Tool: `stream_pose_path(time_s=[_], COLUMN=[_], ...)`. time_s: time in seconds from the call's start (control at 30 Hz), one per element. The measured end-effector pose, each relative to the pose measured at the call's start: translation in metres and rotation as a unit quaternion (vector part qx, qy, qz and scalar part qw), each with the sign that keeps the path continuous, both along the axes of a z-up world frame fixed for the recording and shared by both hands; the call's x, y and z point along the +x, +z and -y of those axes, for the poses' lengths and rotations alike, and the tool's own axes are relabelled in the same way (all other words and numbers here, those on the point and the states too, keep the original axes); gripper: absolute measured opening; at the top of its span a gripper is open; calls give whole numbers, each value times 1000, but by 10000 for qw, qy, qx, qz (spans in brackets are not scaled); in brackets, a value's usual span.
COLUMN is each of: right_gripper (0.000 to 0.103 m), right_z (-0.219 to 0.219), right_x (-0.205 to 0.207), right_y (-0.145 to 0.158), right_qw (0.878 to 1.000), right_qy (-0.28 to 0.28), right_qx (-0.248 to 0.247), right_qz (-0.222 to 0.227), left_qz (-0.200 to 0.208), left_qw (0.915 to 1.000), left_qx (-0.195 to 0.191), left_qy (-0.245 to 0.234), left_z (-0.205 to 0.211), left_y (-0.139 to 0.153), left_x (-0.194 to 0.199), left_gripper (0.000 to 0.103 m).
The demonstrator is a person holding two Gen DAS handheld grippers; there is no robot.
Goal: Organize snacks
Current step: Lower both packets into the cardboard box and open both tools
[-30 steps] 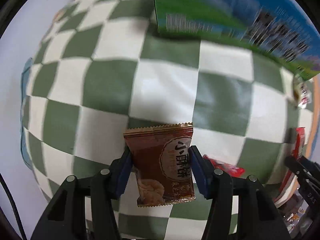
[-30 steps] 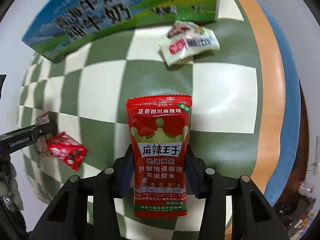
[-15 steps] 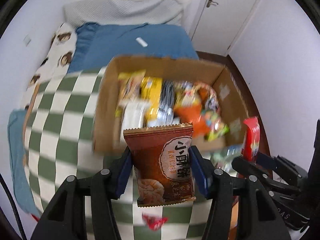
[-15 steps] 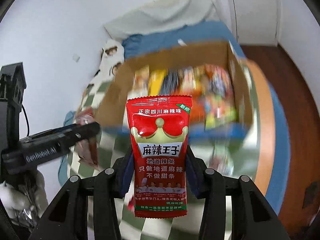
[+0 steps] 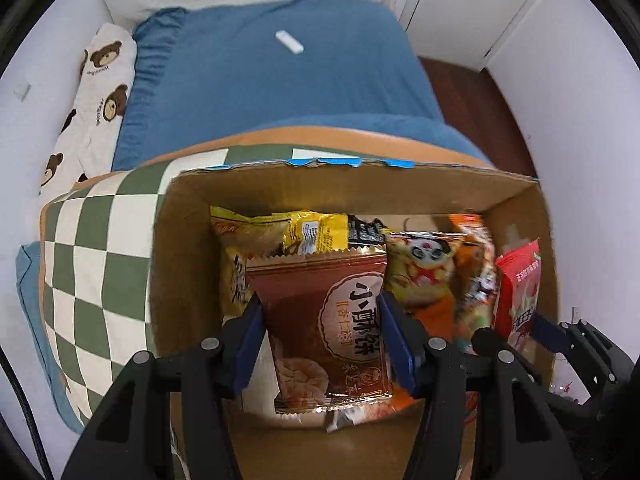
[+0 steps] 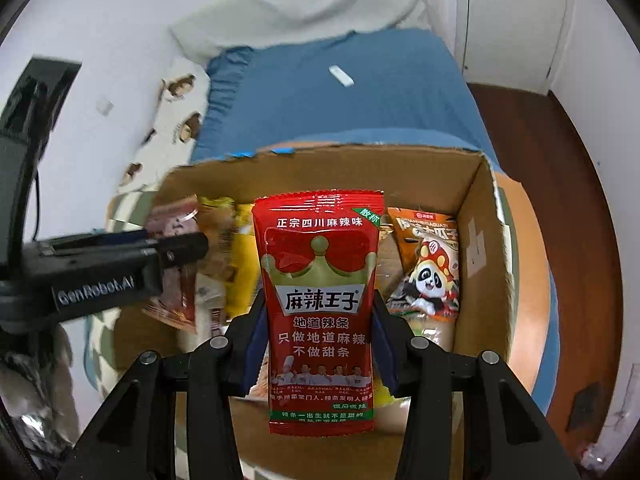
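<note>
My left gripper (image 5: 320, 336) is shut on a brown biscuit packet (image 5: 320, 320) and hangs over the open cardboard box (image 5: 360, 188), which holds several snack bags. My right gripper (image 6: 318, 332) is shut on a red spicy-strip packet (image 6: 320, 296), also above the cardboard box (image 6: 480, 240). From the left wrist view the red packet (image 5: 518, 292) and right gripper (image 5: 520, 324) show at the box's right side. In the right wrist view the left gripper (image 6: 176, 252) reaches in from the left with the brown packet (image 6: 172, 248).
The box stands on a green-and-white checked cloth (image 5: 96, 248) over an orange-edged table. Behind it lies a blue bed (image 5: 280, 80) with a bear-print pillow (image 5: 96, 92) and a small white object (image 5: 289, 41). White walls, a door and brown floor (image 6: 560, 184) lie to the right.
Both grippers rose from the checked cloth and travelled to above the open box, each keeping its packet. The loose snacks on the cloth have dropped out of view.
</note>
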State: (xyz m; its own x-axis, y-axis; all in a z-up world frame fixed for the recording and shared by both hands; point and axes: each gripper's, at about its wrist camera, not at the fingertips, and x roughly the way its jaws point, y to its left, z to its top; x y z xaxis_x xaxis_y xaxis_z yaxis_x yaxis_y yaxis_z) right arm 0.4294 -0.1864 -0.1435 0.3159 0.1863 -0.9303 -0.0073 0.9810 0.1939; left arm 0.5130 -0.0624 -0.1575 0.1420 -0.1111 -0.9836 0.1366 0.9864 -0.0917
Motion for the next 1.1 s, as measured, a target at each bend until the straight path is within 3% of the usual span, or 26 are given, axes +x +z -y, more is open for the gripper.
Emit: stream_pose_path(time_s=[0.17, 0.23, 0.27, 0.33, 0.37, 0.4, 0.73, 1.1], right_gripper=[49, 56, 66, 86, 95, 97, 98, 98], right_z=[7, 9, 9, 11, 13, 14, 20, 15], right_x=[22, 29, 31, 36, 38, 38, 30, 1], right_y=[-32, -46, -53, -59, -63, -64, -57, -43], right_qw=[9992, 9985, 9979, 9970, 9967, 9964, 9964, 9962], right_qy=[-91, -111, -133, -143, -157, -177, -198, -175], right_qx=[-172, -157, -184, -212, -262, -271, -396, -611], right_qz=[-335, -518, -612, -729, -746, -778, -726, -600], left_qz=[-333, -483, -555, -600, -573, -533, -267, 102], left_qw=[9994, 9988, 9984, 9981, 9982, 9984, 9993, 9995], left_qx=[3, 22, 17, -48, -49, -36, 157, 141], left_qy=[-62, 7, 73, 158, 191, 190, 185, 261], left_z=[5, 5, 4, 1, 0, 0, -3, -13], left_y=[-28, -35, -39, -45, -46, -47, -39, -20], left_x=[17, 19, 19, 21, 20, 20, 4, -41], left_gripper=[55, 55, 56, 76, 94, 98, 98, 98])
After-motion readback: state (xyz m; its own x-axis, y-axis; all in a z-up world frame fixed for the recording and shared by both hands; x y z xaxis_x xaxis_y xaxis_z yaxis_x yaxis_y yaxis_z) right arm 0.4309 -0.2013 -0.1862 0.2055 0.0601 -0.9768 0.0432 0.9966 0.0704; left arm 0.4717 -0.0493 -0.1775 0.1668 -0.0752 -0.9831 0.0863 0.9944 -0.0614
